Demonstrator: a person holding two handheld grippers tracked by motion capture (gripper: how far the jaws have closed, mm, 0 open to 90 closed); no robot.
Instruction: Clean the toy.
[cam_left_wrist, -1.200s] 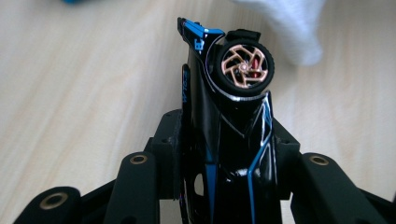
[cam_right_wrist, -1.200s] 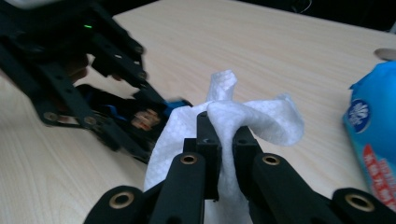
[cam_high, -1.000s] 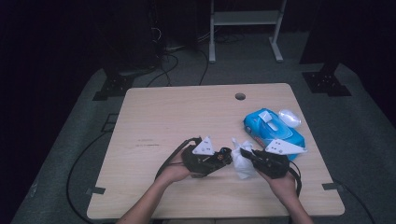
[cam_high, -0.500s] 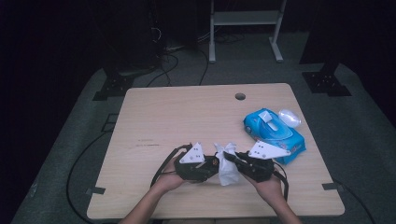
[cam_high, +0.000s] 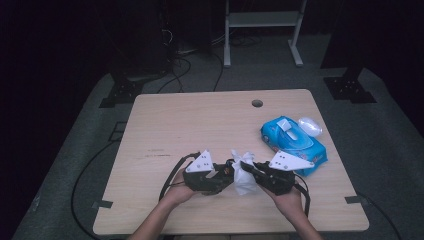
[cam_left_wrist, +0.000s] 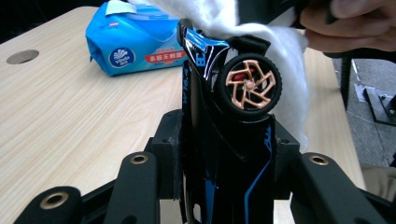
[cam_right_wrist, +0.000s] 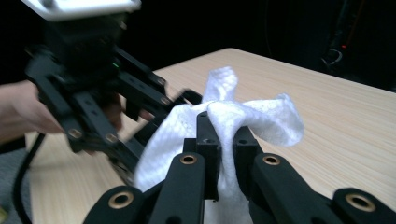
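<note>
A: Table (cam_high: 180, 125), light wood, seen from above. Near edge, middle: left gripper (cam_high: 226, 173) and right gripper (cam_high: 248, 169) brought tip to tip, one hand behind each.

B: Left gripper (cam_left_wrist: 224, 140) state?

A: Clamped on toy car (cam_left_wrist: 219, 154). Black body with blue trim, held between the pads, one end pointing away from the camera. One wheel (cam_left_wrist: 248, 87) facing the lens: black tyre, copper-coloured spokes, red part behind them.

B: Right gripper (cam_right_wrist: 219, 135)?

A: Jaws pinched nearly together on white wipe (cam_right_wrist: 224, 121). Cloth bunched between the pads, one twisted corner sticking up, the rest hanging loose below.

B: Contact between wipe and car?

A: Yes. In left gripper view, wipe (cam_left_wrist: 261, 42) draped over far end of the car and down the side behind the wheel, touching the body. From above, wipe (cam_high: 243, 174) sits right between the two grippers, just above the tabletop. Car itself barely discernible there, too dark against the gripper.

B: Anything else on the table?

A: Blue pack of wet wipes (cam_high: 294, 142), to the right of the right gripper, near the right edge. Lid flap open, white sheet showing at the opening. Small clear plastic piece (cam_high: 310, 126) just beyond the pack, touching or nearly so; cannot tell which. Round hole (cam_high: 257, 103) in the tabletop near the far edge. Same pack (cam_left_wrist: 135, 39) visible in left gripper view, beyond the car, well apart from it.

B: Cables?

A: Black cable (cam_high: 172, 175) looping off the left gripper toward the near edge.
</note>
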